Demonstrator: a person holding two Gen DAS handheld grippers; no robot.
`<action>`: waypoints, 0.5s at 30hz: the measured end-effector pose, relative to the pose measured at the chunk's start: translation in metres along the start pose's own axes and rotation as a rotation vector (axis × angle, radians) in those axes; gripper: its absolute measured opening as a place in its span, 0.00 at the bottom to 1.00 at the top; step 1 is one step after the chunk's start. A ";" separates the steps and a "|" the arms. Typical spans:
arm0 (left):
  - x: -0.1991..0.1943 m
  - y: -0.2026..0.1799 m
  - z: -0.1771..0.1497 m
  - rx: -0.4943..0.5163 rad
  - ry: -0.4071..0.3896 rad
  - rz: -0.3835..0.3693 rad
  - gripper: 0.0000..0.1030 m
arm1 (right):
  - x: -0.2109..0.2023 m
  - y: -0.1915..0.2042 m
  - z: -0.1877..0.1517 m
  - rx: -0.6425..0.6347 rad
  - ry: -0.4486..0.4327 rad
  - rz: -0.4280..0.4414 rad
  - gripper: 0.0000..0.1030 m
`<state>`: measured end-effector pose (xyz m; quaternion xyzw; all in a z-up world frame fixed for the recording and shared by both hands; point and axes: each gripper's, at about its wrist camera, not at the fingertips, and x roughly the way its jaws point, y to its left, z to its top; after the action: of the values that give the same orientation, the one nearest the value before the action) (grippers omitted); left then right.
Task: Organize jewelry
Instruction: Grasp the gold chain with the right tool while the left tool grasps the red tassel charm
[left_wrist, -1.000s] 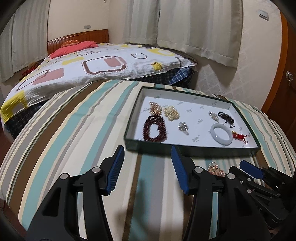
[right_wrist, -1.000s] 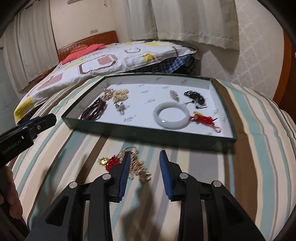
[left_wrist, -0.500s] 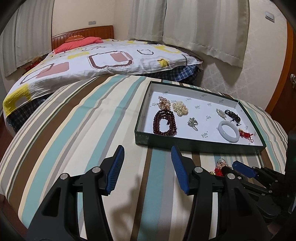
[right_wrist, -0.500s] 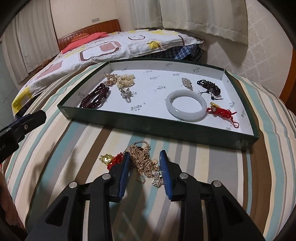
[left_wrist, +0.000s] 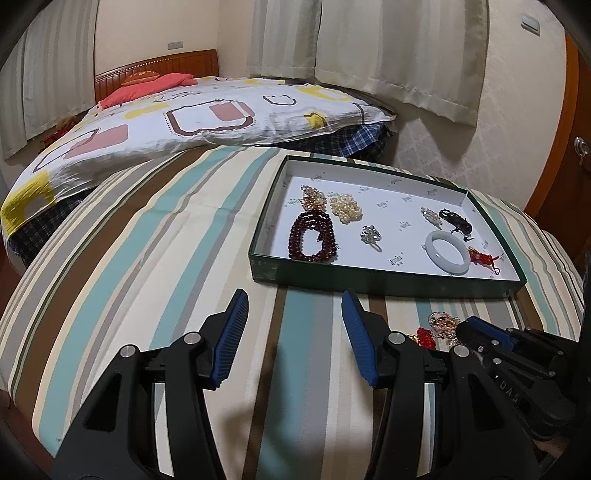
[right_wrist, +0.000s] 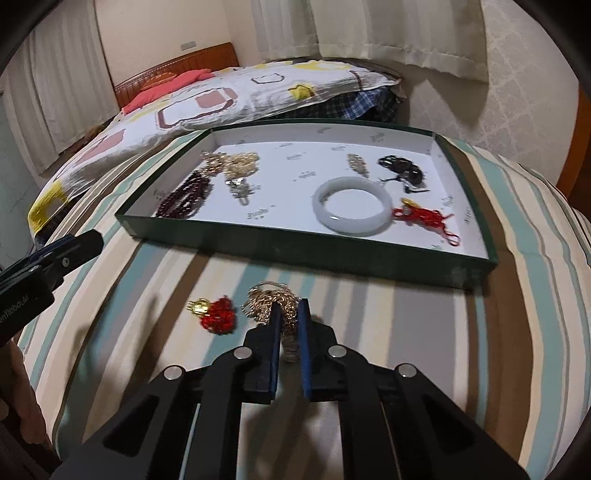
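Observation:
A dark green tray with a white floor lies on the striped bedcover. It holds a dark red bead bracelet, pearl clusters, a white bangle, a black piece and a red knot charm. In front of the tray lies a gold chain, and my right gripper is shut on it. A red and gold charm rests just left of the chain. My left gripper hovers open over bare cover, nothing between its fingers.
A second bed with a patterned quilt stands behind, with curtains and a wall at the back. A wooden door is at the right. The striped cover spreads wide to the left of the tray.
My right gripper has closed its jaws onto the gold chain, which lay between them half a second ago. The left gripper stays open in much the same place.

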<state>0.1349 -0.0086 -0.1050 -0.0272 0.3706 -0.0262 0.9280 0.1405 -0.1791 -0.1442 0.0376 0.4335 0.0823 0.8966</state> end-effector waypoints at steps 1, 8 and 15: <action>0.000 0.000 0.000 0.001 0.000 0.000 0.50 | 0.000 -0.002 0.000 0.005 0.000 -0.004 0.10; 0.000 -0.002 0.000 0.003 0.000 -0.002 0.50 | -0.004 0.003 0.005 -0.007 -0.023 -0.002 0.20; 0.002 -0.004 0.000 0.004 0.007 -0.004 0.50 | 0.006 0.006 0.006 -0.019 0.005 -0.029 0.46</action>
<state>0.1361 -0.0131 -0.1060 -0.0261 0.3736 -0.0288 0.9268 0.1481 -0.1716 -0.1449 0.0225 0.4356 0.0733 0.8969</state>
